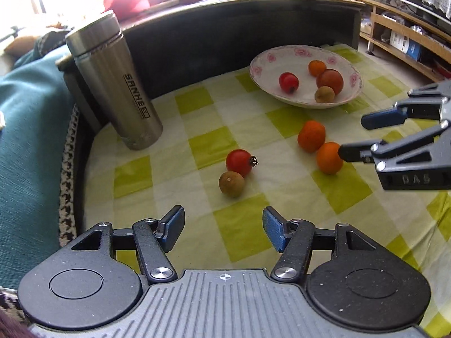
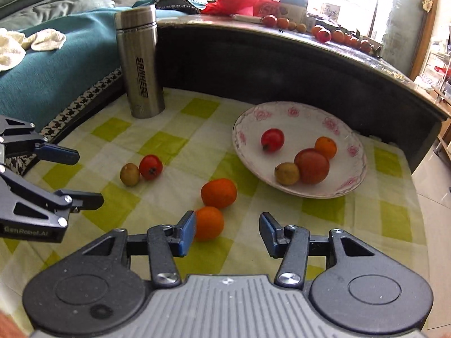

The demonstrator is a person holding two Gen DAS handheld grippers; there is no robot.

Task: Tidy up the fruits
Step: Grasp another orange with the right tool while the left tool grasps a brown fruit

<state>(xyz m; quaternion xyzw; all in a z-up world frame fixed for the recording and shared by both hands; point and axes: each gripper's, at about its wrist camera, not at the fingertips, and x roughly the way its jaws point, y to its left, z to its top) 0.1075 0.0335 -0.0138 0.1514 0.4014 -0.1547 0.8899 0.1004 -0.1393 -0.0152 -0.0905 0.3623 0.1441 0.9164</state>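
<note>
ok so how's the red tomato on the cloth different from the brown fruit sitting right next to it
The tomato is glossy red; the brown fruit is dull and tan. The tomato has a dark dried stem; the brown fruit shows only a pale dot on top. The tomato looks slightly bigger. Both are small, round, and lie outside the plate.

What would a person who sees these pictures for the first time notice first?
The white shallow bowl with pink flowers, holding four small fruits, stands at the far right of the green-and-white checked cloth. Four more fruits lie loose on the cloth before it, among them a red cherry tomato touching a brown round fruit. A tall steel flask stands upright at the far left, and both claws are open.
</note>
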